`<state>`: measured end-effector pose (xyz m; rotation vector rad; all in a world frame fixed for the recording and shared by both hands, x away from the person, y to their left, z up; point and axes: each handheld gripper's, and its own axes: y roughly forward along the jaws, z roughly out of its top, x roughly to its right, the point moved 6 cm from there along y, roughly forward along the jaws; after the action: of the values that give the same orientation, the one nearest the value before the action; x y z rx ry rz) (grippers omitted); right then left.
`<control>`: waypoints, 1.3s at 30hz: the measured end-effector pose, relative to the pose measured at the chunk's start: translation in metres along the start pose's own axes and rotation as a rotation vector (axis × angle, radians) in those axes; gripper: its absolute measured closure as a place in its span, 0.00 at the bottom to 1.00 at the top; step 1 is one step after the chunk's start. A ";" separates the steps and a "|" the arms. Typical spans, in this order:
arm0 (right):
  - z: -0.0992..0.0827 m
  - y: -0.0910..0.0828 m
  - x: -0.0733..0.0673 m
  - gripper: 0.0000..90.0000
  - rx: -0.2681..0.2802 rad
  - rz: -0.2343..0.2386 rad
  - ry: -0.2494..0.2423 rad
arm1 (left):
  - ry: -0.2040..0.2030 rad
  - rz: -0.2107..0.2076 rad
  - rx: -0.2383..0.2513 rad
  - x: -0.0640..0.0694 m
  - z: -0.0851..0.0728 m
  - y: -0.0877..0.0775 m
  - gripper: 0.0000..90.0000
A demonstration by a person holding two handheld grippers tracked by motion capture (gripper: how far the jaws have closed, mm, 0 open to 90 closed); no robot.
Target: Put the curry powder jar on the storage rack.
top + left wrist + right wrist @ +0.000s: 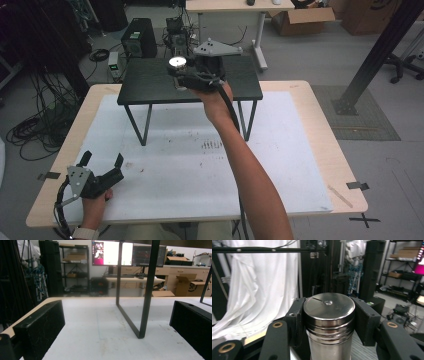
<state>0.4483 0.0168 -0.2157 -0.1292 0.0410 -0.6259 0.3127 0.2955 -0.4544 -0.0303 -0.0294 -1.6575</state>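
A shiny metal canister (pixel 329 322) with a flat lid stands upright between the two black jaws of my right gripper (pixel 329 322), which is shut on it just under the lid. From above, the right gripper (pixel 181 70) holds the canister (pixel 177 62) over the left part of a small black table (pixel 150 82) at the back. My left gripper (pixel 102 159) rests near the front left corner of the white mat (pixel 200 165), open with nothing between its jaws. In the left gripper view its jaws stand wide apart on the mat (pixel 100 330).
The black table's thin metal legs (pixel 147 290) stand on the mat ahead of the left gripper. The wooden tabletop (pixel 325 130) frames the mat. Beyond lie cables, a computer case (pixel 139 37), a desk and cardboard boxes (pixel 300 20) on the floor.
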 end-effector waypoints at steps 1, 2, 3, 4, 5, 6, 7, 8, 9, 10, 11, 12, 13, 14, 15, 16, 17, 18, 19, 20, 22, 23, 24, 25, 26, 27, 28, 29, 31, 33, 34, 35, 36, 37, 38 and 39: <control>0.000 0.002 0.003 0.54 0.000 -0.011 0.007 | 0.000 0.000 0.000 0.000 0.000 0.000 0.00; 0.000 0.004 0.006 0.54 -0.002 -0.017 0.017 | 0.000 0.000 0.000 0.000 0.000 0.000 0.00; -0.001 0.005 0.008 0.54 -0.006 -0.025 0.022 | 0.000 0.000 0.001 0.000 0.000 0.000 0.00; -0.001 0.007 0.010 0.54 -0.013 -0.038 0.020 | 0.000 0.000 0.001 0.000 0.000 0.000 0.00; -0.002 0.009 0.013 0.54 -0.020 -0.054 0.018 | -0.001 0.000 0.001 0.000 0.000 0.000 0.00; -0.002 0.010 0.014 0.54 -0.023 -0.059 0.021 | 0.000 0.000 0.001 0.000 0.000 0.000 0.00; -0.002 0.012 0.016 0.54 -0.028 -0.068 0.027 | 0.000 0.000 0.001 0.000 0.000 0.000 0.00; -0.003 0.014 0.018 0.54 -0.034 -0.079 0.028 | -0.001 0.000 0.001 0.000 0.000 0.000 0.00; -0.004 0.016 0.021 0.54 -0.043 -0.091 0.028 | -0.001 -0.001 0.001 0.000 0.000 0.000 0.00; -0.005 0.018 0.023 0.54 -0.052 -0.102 0.031 | -0.001 -0.001 0.002 0.000 0.000 0.000 0.00; -0.005 0.020 0.026 0.54 -0.059 -0.110 0.038 | -0.002 -0.001 0.003 0.000 0.000 0.000 0.00; -0.006 0.022 0.028 0.54 -0.067 -0.119 0.042 | -0.003 -0.001 0.003 0.000 0.000 0.000 0.00; -0.008 0.024 0.031 0.54 -0.077 -0.129 0.051 | -0.004 -0.001 0.004 0.000 0.000 0.000 0.00; -0.008 0.026 0.033 0.54 -0.081 -0.131 0.059 | -0.005 -0.001 0.005 0.000 0.000 0.000 0.00; -0.009 0.027 0.035 0.54 -0.085 -0.133 0.067 | -0.005 -0.001 0.006 0.000 0.000 0.000 0.00; -0.010 0.029 0.036 0.54 -0.090 -0.137 0.073 | -0.006 -0.001 0.005 0.000 0.000 0.000 0.00; -0.012 0.030 0.038 0.54 -0.097 -0.144 0.081 | -0.006 -0.001 0.005 0.000 0.000 0.000 0.00; -0.013 0.031 0.039 0.54 -0.103 -0.149 0.084 | -0.006 -0.001 0.006 0.000 0.000 0.000 0.00; -0.013 0.032 0.040 0.54 -0.108 -0.152 0.084 | -0.008 -0.001 0.007 0.000 0.000 0.000 0.00; -0.014 0.033 0.041 0.54 -0.113 -0.157 0.085 | -0.008 -0.001 0.008 0.000 0.000 0.000 0.00; -0.015 0.034 0.042 0.54 -0.121 -0.163 0.091 | -0.008 -0.001 0.007 0.000 0.000 0.000 0.00; -0.016 0.035 0.042 0.54 -0.125 -0.163 0.094 | -0.008 -0.001 0.007 0.000 0.000 0.000 0.00; -0.017 0.035 0.043 0.54 -0.129 -0.166 0.094 | -0.008 -0.001 0.007 0.000 0.000 0.000 0.00; -0.017 0.036 0.043 0.54 -0.135 -0.169 0.093 | -0.009 -0.001 0.007 0.000 0.000 0.000 0.00; -0.018 0.036 0.043 0.54 -0.141 -0.171 0.092 | -0.011 -0.001 0.007 0.000 0.000 0.000 0.00; -0.019 0.037 0.043 0.54 -0.146 -0.173 0.091 | -0.010 -0.001 0.007 -0.001 0.000 0.000 0.00; -0.020 0.037 0.043 0.54 -0.152 -0.173 0.091 | -0.009 0.000 0.007 -0.001 0.000 0.000 0.00; -0.021 0.038 0.043 0.54 -0.157 -0.173 0.092 | -0.010 -0.001 0.008 -0.001 0.000 0.000 0.00; -0.022 0.039 0.044 0.54 -0.162 -0.174 0.095 | -0.010 -0.001 0.008 -0.001 0.000 -0.001 0.00; -0.024 0.040 0.044 0.54 -0.166 -0.173 0.099 | -0.011 -0.001 0.009 -0.001 0.000 -0.001 0.00; -0.025 0.040 0.044 0.54 -0.167 -0.173 0.099 | -0.011 0.000 0.009 -0.001 0.000 -0.001 0.00; -0.025 0.040 0.044 0.54 -0.165 -0.173 0.102 | -0.012 0.000 0.009 -0.001 0.000 -0.001 0.00; -0.025 0.040 0.044 0.54 -0.164 -0.171 0.106 | -0.012 0.000 0.009 -0.001 0.000 -0.001 0.00; -0.026 0.040 0.045 0.54 -0.164 -0.171 0.108 | -0.012 0.000 0.009 -0.001 0.000 -0.001 0.00; -0.026 0.039 0.045 0.53 -0.164 -0.170 0.110 | -0.011 0.000 0.009 -0.001 0.000 -0.001 0.00; -0.026 0.039 0.045 0.53 -0.164 -0.169 0.111 | -0.011 0.000 0.009 -0.001 0.000 -0.001 0.00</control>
<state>0.5053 0.0191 -0.2463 -0.2579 0.1905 -0.7978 0.3121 0.2964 -0.4541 -0.0331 -0.0452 -1.6575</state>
